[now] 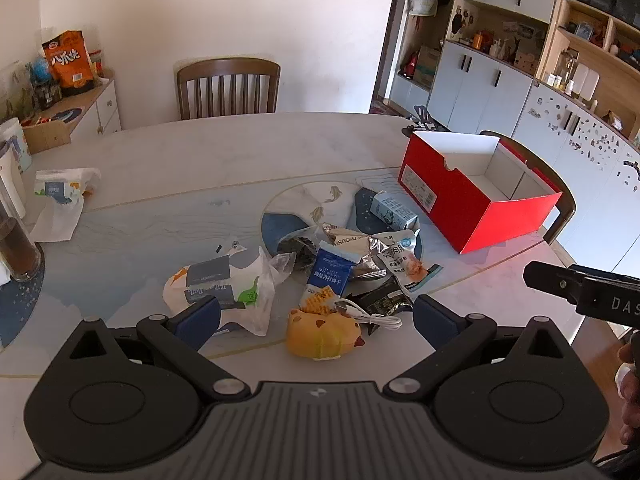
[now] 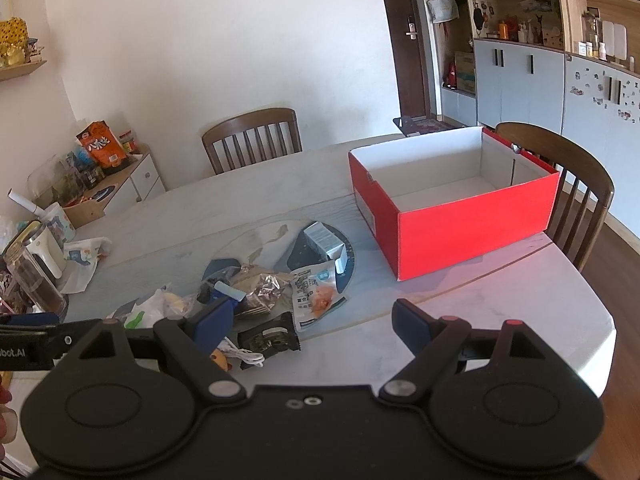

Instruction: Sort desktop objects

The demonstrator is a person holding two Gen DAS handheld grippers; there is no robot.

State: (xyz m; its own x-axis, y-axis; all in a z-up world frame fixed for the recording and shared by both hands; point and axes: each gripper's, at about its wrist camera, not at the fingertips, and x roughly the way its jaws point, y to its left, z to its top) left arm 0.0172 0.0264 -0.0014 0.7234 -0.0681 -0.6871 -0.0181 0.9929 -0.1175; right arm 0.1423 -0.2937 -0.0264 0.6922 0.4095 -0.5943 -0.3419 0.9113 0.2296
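A heap of small items lies mid-table: a yellow chick toy (image 1: 322,334), a white cable (image 1: 372,317), a blue milk carton (image 1: 330,274), a black snack packet (image 1: 382,300), foil wrappers (image 1: 360,246), a white plastic bag (image 1: 224,286) and a pale carton (image 1: 394,208). An empty red box (image 1: 476,196) (image 2: 456,200) stands at the right. My left gripper (image 1: 316,316) hovers open over the near side of the heap, nothing between its blue pads. My right gripper (image 2: 312,322) is open above the table's front, with the black packet (image 2: 268,338) and cable (image 2: 248,356) beside its left finger.
Wooden chairs stand behind the table (image 1: 228,88) and beside the red box (image 2: 560,160). At the left are a tissue pack (image 1: 64,186), a glass of dark drink (image 1: 18,252) and a mug (image 2: 60,222). A side cabinet holds an orange snack bag (image 1: 68,62). Cupboards line the right wall.
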